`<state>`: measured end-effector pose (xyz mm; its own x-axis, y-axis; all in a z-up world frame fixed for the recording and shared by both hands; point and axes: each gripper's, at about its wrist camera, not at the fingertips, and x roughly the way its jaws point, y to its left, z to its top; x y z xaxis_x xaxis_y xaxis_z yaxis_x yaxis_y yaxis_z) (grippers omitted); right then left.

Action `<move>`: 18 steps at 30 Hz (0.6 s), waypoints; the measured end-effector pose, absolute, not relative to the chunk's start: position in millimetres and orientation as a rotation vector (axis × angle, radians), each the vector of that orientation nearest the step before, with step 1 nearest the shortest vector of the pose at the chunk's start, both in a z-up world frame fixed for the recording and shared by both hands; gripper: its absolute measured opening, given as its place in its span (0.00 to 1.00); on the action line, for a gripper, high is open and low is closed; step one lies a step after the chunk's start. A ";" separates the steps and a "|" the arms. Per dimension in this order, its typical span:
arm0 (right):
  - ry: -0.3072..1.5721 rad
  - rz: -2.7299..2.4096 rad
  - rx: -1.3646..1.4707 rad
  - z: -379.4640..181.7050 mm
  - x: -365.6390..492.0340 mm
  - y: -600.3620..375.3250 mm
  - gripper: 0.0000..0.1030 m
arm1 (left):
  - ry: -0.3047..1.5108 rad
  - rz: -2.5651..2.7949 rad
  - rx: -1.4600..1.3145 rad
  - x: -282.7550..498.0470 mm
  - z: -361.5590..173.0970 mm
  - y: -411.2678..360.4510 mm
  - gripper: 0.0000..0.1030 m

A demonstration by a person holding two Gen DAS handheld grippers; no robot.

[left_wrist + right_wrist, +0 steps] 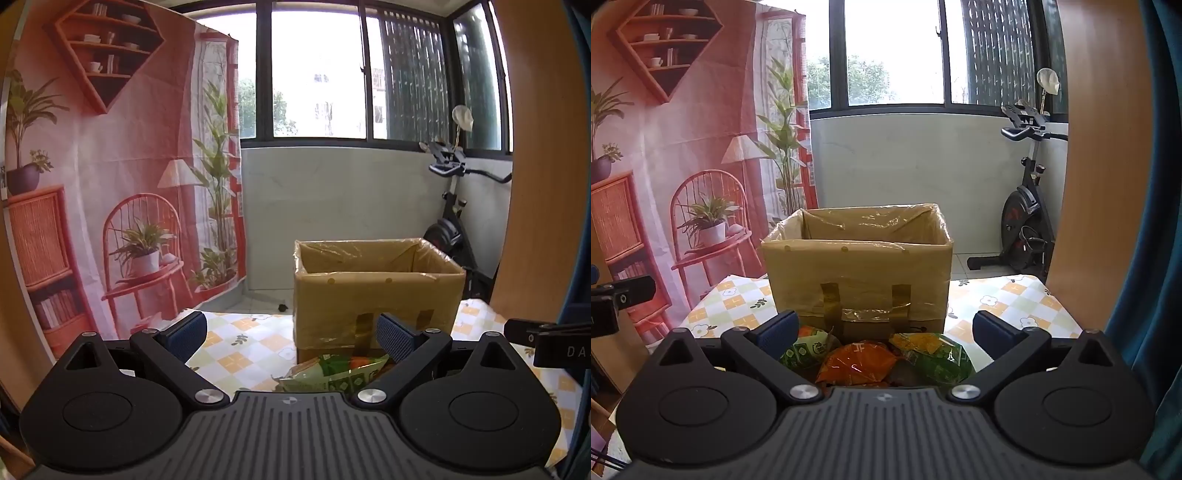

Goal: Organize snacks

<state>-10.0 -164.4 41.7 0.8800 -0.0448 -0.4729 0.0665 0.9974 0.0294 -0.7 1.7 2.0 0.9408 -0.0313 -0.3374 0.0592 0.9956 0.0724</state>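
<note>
checkered table (pixel 1015 299) bears cardboard box (pixel 857 280), perhaps three snack bags (pixel 857 363).

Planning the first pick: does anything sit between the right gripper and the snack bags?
Nothing visible does. The right gripper is open, with the orange snack bag and green snack bags just below its fingers, before the cardboard box.

Tall open-topped brown cardboard box (pixel 857 273) blocks straight ahead; checkered floral-cloth surface (pixel 1008 299) either side is free, crinkly snack bags (pixel 857 360) crowd its near face.

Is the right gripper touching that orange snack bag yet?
Apart. The right wrist view shows the right gripper wide open, its fingers above the orange snack bag, pressing nothing.
</note>
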 end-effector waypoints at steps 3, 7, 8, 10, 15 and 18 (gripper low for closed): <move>0.493 -0.058 0.050 40.1 -9.7 -163.8 0.99 | 0.320 -0.035 0.090 -4.0 1.4 -3.1 0.97; 0.498 -0.060 0.052 40.8 -10.4 -169.6 0.99 | 0.317 -0.042 0.101 -4.3 -0.5 1.8 0.97; 0.499 -0.061 0.051 40.8 -10.0 -169.8 0.99 | 0.321 -0.050 0.098 -4.0 0.2 3.1 0.97; 0.489 -0.064 0.047 43.7 -10.7 -169.6 0.99 | 0.317 -0.046 0.103 -4.8 0.6 3.6 0.96; 0.486 -0.061 0.045 50.1 -5.3 -169.9 0.99 | 0.308 -0.031 0.104 -6.2 1.4 4.5 0.96; 0.478 -0.066 0.048 39.4 -10.1 -167.3 0.99 | 0.315 -0.031 0.094 -4.3 0.6 5.2 0.97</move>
